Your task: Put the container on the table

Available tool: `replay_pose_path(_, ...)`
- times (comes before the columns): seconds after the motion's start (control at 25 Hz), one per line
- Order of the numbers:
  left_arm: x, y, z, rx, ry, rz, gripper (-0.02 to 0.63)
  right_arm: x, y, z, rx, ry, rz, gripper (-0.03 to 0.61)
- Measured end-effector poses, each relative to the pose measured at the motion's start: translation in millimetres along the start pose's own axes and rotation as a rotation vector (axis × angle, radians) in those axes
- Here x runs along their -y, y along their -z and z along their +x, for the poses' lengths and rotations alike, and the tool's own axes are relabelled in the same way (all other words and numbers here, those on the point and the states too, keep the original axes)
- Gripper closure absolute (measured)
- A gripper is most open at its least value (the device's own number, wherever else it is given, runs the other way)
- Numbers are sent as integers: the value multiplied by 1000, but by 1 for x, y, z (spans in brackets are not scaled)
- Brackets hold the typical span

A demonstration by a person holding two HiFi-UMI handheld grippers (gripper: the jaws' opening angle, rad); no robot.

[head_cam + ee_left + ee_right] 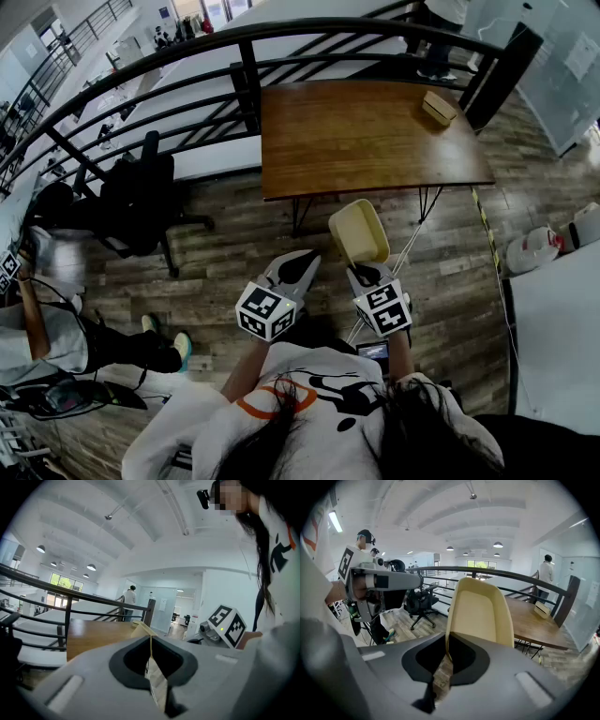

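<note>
Cream container (358, 232) held near the table (356, 141)
Right gripper (364, 272) clamps its near rim; left gripper (302, 265), jaws together, sits just left.

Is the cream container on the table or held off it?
Off it: right tool shut on the container rim, over floor, short of the table.

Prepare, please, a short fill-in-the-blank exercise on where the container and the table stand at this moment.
1. The cream container is clamped by its rim in the ___ gripper.
2. The container hangs over the plank ___, short of the table.
3. A small tan box lies near a far corner of the ___.
4. A black ___ curves behind the table.

Missing words: right; floor; table; railing.
</note>
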State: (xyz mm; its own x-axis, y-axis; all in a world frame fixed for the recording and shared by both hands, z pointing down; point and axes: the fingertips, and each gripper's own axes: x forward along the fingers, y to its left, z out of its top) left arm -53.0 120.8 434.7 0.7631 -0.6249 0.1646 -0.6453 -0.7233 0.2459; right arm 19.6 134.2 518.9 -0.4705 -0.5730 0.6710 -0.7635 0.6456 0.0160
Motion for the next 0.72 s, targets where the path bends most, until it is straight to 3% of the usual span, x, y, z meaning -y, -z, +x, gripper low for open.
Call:
replay_pose_path(0.36,-31,-12,-9,15,-32,27,613,-7,-24,17,19,-18,-34,541)
replay_pose_path(0.72,-49,-15,-5,13,-15,34,613,-10,-38,31,41,-32,14,541)
